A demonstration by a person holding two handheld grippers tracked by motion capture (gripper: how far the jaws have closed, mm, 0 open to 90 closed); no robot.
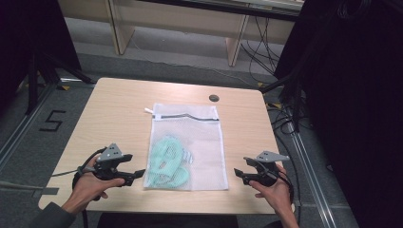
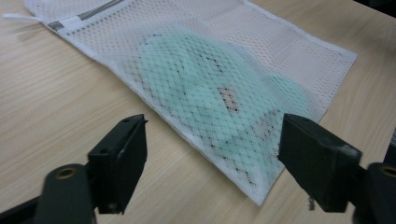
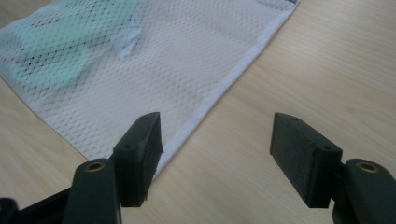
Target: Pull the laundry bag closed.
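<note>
Table: light wood top, rectangular, standing on grey floor. Dark curtains hang at both sides of the high view; cables trail along the floor at the right edge of the table.

Mesh bag: white net laundry bag, lying flat at the middle of the table, long side running away from the person. Dark zipper line runs along its far end, with a small white tab sticking out at the far left corner. Near edge of the bag sits close to the front edge of the table.

Green garment: pale mint fabric bunched inside the bag, in its near left part. In the left gripper view it shows through the netting as a rounded lump. The right half of the bag lies flat and looks empty of bulk.

Left tongs: held in the left hand, resting low over the table just beside the bag's near left corner, pointing toward it. Jaws stand wide, nothing between them; no contact with the bag.

Right tongs: held in the right hand, near the bag's near right corner, pointing toward it. Jaws wide apart, empty; the bag's hem lies just ahead of the left jaw in the right gripper view.

Small dark round disc: on the table beyond the bag's far right corner, apart from it.
</note>
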